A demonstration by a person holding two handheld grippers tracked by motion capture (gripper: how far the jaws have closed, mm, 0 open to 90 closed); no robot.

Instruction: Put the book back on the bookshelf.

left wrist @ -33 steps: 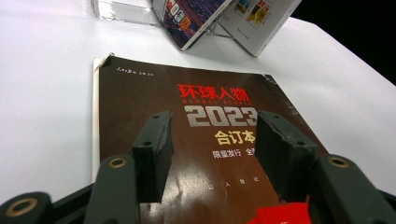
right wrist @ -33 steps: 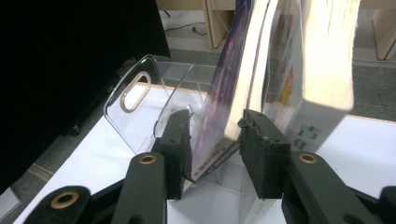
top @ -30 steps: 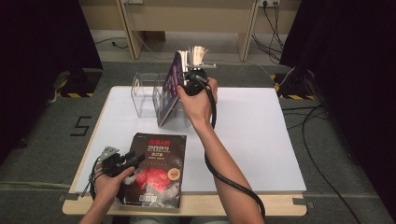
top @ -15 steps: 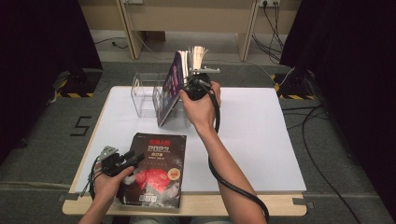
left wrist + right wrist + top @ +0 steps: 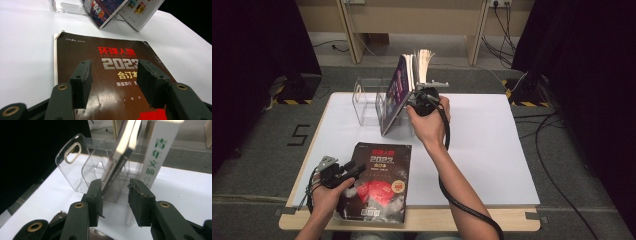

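At the upper centre of the high view, the right gripper [image 5: 421, 96] sits against a leaning magazine [image 5: 396, 92] in the clear acrylic rack [image 5: 367, 102]; its jaws, just narrowing, stand apart around the magazine's lower edge — whether they press it I cannot tell. At lower left, the left gripper [image 5: 343, 172] hovers with jaws apart over the dark-covered book [image 5: 379, 182] — flat on the white table [image 5: 492, 145].
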